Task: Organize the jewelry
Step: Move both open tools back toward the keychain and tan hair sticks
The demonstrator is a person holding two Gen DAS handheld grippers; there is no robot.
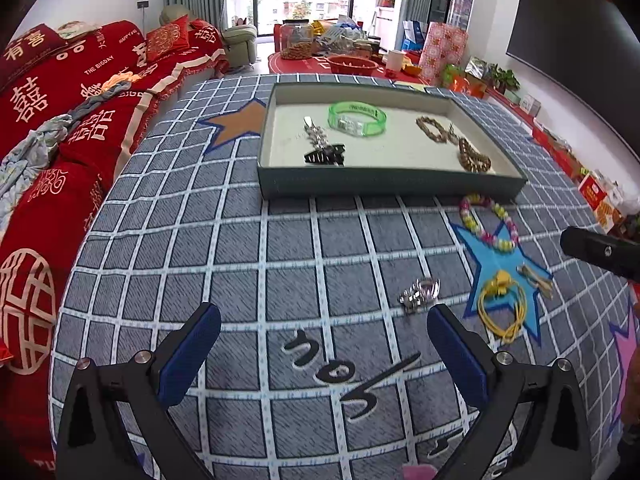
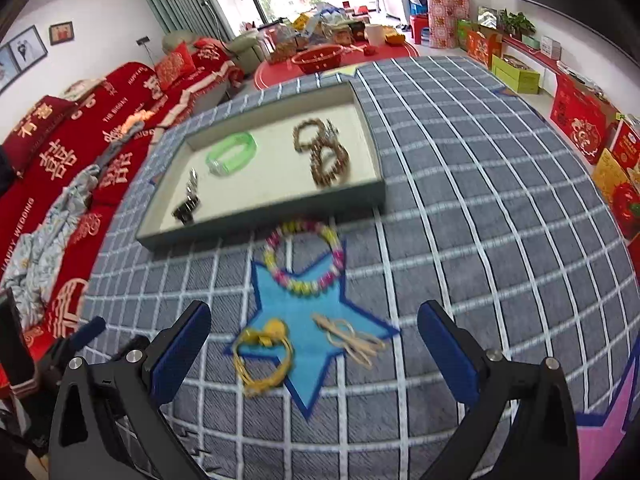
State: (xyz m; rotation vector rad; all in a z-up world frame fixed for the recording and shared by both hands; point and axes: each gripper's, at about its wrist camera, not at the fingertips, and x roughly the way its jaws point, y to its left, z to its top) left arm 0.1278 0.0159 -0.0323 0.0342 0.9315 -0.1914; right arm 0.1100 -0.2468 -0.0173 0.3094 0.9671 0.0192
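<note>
Here, left gripper [image 1: 324, 344] & right gripper [image 2: 314, 344] both spread wide, empty. Yellow hair tie [image 2: 262, 356]: light, floppy; prob. best pinched at its bobble.

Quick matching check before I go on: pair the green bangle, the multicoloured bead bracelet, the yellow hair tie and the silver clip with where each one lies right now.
Things:
1. green bangle
2. multicoloured bead bracelet
3. yellow hair tie
4. silver clip

Places:
A. on grey grid cloth, just ahead of the left gripper's right finger
B. inside the tray
C. just outside the tray's near wall, at the blue star's top point
D. at the blue star's lower left, partly off it

Pairs: 1-B, 2-C, 3-D, 4-A
</note>
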